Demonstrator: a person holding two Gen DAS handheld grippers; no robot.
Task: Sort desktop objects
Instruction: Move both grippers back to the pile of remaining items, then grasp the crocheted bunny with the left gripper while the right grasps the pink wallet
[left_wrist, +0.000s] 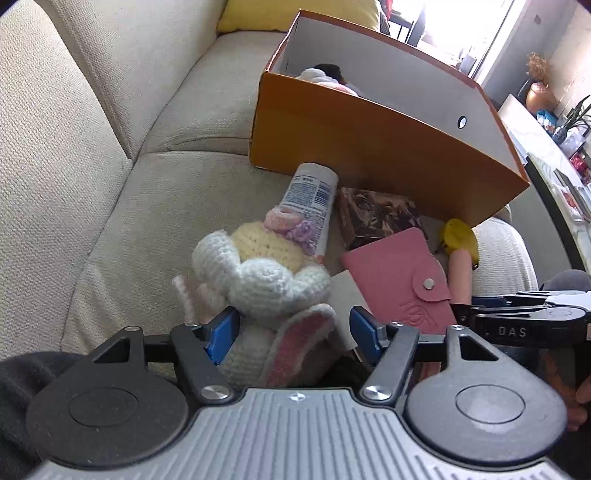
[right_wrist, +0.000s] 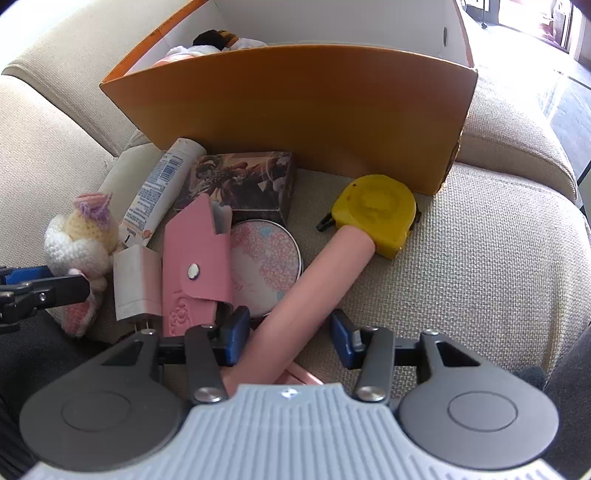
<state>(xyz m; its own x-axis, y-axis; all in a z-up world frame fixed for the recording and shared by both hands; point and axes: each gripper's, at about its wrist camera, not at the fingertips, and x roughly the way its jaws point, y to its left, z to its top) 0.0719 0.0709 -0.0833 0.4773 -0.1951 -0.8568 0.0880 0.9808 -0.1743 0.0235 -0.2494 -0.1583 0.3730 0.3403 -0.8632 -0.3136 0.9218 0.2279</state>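
My left gripper (left_wrist: 293, 332) stands open around a white crochet bunny (left_wrist: 266, 273) lying on the beige sofa; its right pad is clear of the toy. My right gripper (right_wrist: 290, 336) is open astride a long pink cylinder (right_wrist: 314, 280), with a small gap at the right pad. The cylinder's far end rests on a yellow tape measure (right_wrist: 376, 210). Between the two lie a pink snap wallet (right_wrist: 195, 254), a round flowered compact (right_wrist: 266, 258), a white charger block (right_wrist: 135, 284), a barcode tube (right_wrist: 159, 188) and a printed box (right_wrist: 247, 181).
An orange cardboard box (right_wrist: 295, 110) with a white inside stands just behind the pile and holds soft items. The sofa back (left_wrist: 110, 74) rises at the left, with a yellow cushion (left_wrist: 295, 14) beyond. Bare seat cushion (right_wrist: 480, 277) spreads to the right.
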